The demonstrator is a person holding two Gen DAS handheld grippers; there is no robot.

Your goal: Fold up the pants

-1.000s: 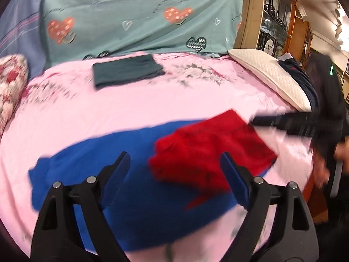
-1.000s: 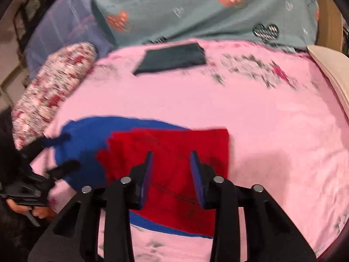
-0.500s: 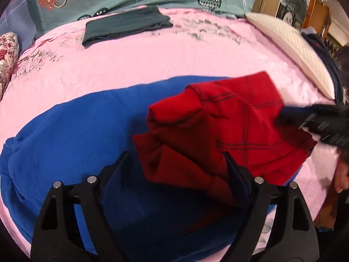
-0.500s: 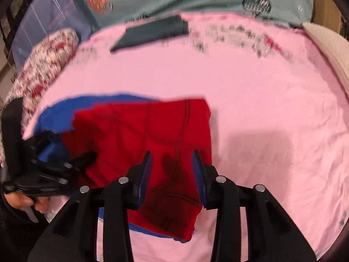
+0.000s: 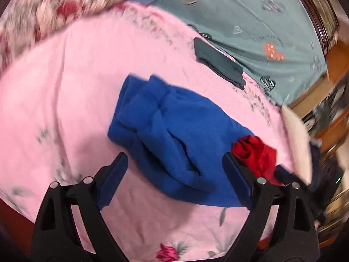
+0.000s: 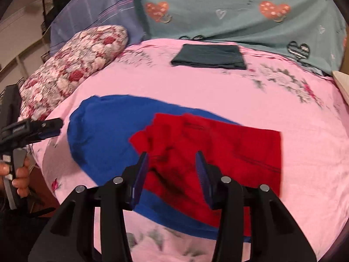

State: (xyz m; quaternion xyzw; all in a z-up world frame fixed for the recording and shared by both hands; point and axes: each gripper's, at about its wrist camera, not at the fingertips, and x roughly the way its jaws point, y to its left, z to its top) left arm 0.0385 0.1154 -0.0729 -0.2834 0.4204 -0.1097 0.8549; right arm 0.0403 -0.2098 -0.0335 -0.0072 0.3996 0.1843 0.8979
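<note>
Blue pants (image 5: 174, 131) lie crumpled on the pink bed; they also show in the right wrist view (image 6: 102, 135). Red pants (image 6: 213, 150) lie flat on top of the blue ones, and show as a bunched red edge in the left wrist view (image 5: 255, 152). My left gripper (image 5: 174, 172) is open and empty, just above the near edge of the blue pants. My right gripper (image 6: 172, 170) is open and empty, hovering over the near left part of the red pants. The left gripper also shows in the right wrist view (image 6: 47, 126) at the bed's left side.
A folded dark green garment (image 6: 209, 56) lies at the far side of the pink bedsheet (image 6: 218, 91). A floral pillow (image 6: 72, 65) sits at the left, a cream pillow (image 5: 296, 135) at the right. A teal heart-print cover (image 6: 240, 6) hangs behind. Wooden furniture (image 5: 336, 65) stands beyond.
My left gripper has swung away from the red pants to the left end of the blue pants. My right gripper has pulled back slightly over the red pants, which now lie flatter.
</note>
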